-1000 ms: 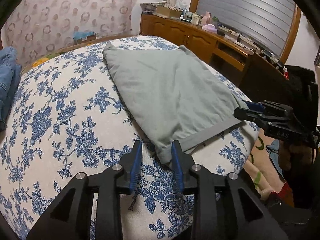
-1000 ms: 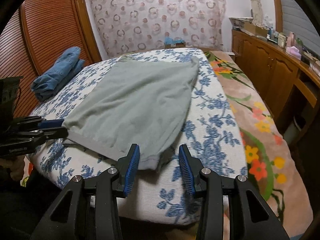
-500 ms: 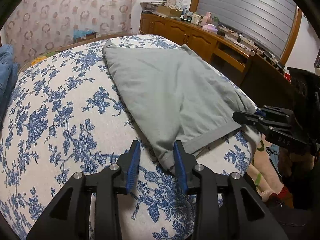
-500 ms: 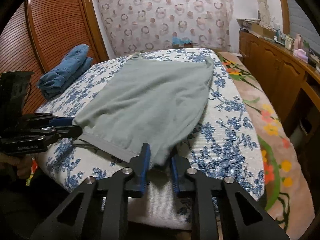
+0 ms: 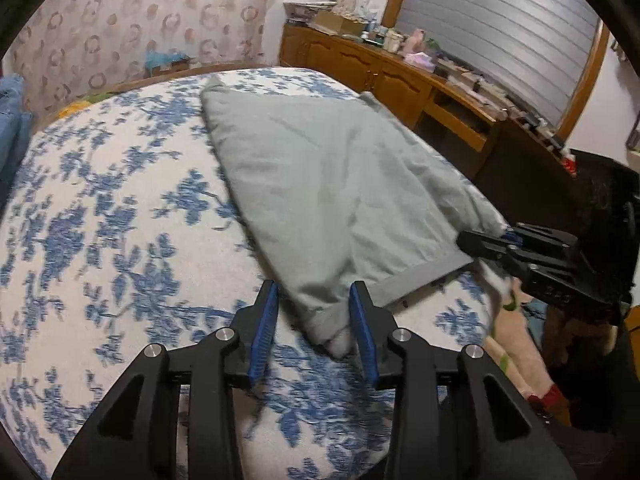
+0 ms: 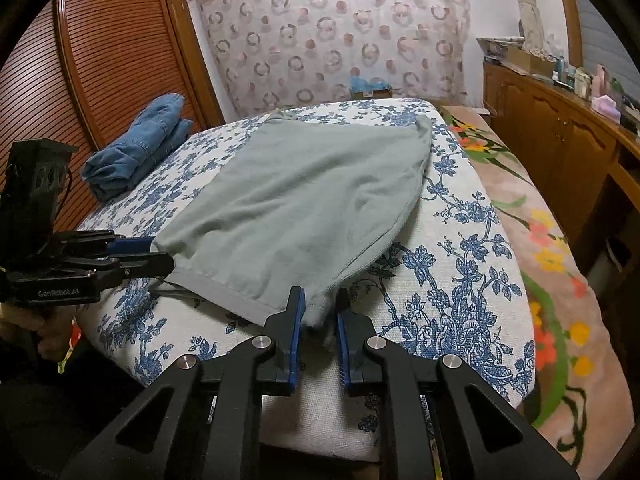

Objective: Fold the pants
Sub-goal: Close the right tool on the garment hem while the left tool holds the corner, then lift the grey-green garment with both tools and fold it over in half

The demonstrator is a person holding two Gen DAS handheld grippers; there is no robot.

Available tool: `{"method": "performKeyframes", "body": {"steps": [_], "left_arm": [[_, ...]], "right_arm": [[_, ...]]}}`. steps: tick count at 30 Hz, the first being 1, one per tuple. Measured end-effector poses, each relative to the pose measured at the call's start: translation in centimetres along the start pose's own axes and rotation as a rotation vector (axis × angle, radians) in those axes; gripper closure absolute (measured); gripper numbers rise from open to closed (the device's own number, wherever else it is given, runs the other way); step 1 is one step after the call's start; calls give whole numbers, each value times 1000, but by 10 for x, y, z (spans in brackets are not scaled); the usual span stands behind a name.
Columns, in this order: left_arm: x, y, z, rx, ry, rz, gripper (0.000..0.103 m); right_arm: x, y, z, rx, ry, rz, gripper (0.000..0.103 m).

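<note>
Grey-green, soft knit pants [image 6: 304, 204] are lying flat across the blue-flowered bedcover [image 6: 460, 264], waistband hem at its near edge. The right gripper [image 6: 320, 320] is pinching one hem corner between ribbed blue pads. The left gripper [image 5: 312, 320] is sitting spread around the other corner, not pressing it. Folded denim jeans [image 6: 136, 156] are resting beyond the pants.

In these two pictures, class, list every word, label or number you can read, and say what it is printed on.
"GenRobot.AI", roughly; small and soft: side of the left gripper, right wrist view.
Marking on the right gripper, left wrist view: too blurred to read.
Items on the wooden sideboard: too small to read.
</note>
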State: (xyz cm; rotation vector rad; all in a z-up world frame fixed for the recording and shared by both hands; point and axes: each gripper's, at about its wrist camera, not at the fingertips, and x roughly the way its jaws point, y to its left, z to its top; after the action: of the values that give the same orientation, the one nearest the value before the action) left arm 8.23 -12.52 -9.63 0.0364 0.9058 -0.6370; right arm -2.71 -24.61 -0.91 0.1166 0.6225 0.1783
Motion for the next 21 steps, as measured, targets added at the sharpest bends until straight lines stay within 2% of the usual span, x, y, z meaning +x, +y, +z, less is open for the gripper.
{"method": "performKeyframes", "body": {"steps": [5,6,8,9,14,21], "left_arm": [[2,-4,0,11,-8,2,65],[2,-5,0,16,-10,0,69],[2,-5,0,19,-11,-34,94],[2,-5,2,26,-16,-25,95],[-21,-5,24,40,-77,-53,97],[-64,-6,54,56,-196,-52,98]], "right_arm": [[0,1,0,1,-1,0,89],[0,1,0,1,-2,-1,89],[0,2,0,0,-5,-3,89],[0,2,1,0,-9,-6,90],[-14,9,13,-5,-84,-9,91],[-43,29,52,-74,-188,1,93]]}}
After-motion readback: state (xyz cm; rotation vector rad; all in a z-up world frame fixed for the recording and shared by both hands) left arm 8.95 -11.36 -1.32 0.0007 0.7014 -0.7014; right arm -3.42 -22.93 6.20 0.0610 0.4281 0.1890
